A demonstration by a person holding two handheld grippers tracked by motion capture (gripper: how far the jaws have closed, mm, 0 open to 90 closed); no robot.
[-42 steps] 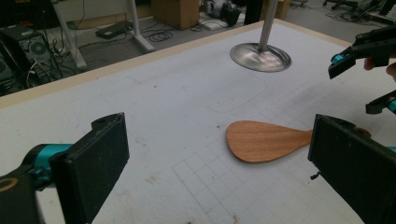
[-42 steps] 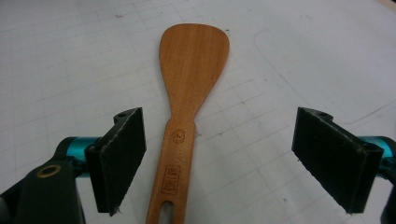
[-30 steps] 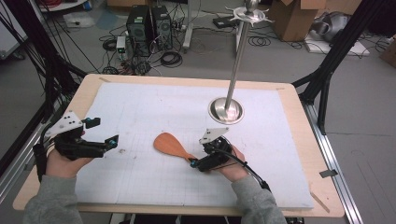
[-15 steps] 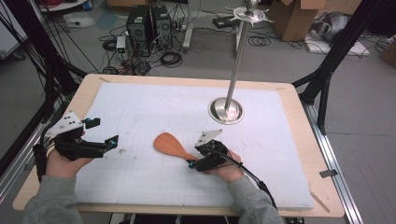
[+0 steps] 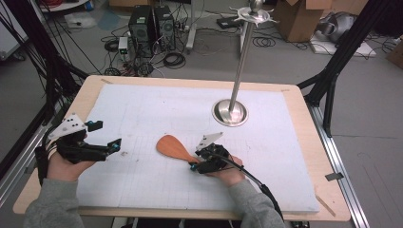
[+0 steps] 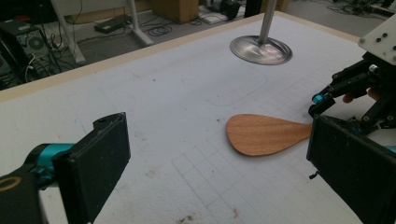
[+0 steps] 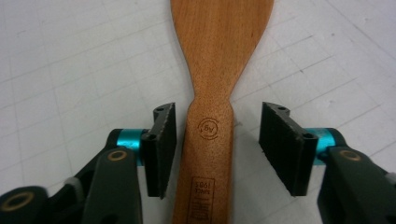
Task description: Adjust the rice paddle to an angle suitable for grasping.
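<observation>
left gripper [image 5: 108, 135]: fingers spread, hovering | right gripper [image 7: 218, 149]: fingers apart, low over table

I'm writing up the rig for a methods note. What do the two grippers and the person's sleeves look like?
Both the left gripper and the right gripper are black linkage frames with flat black ribbed jaws on teal pivots. Each carries a grey three-cornered plate on top, the left one with dark dots. A black cable trails from the right one. The sleeves are grey.

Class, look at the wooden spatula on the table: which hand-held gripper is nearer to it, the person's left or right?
Right. The right hand-held gripper straddles the wooden spatula handle, jaws open and not touching. The left hand-held gripper sits well off to the spatula's left.
</observation>
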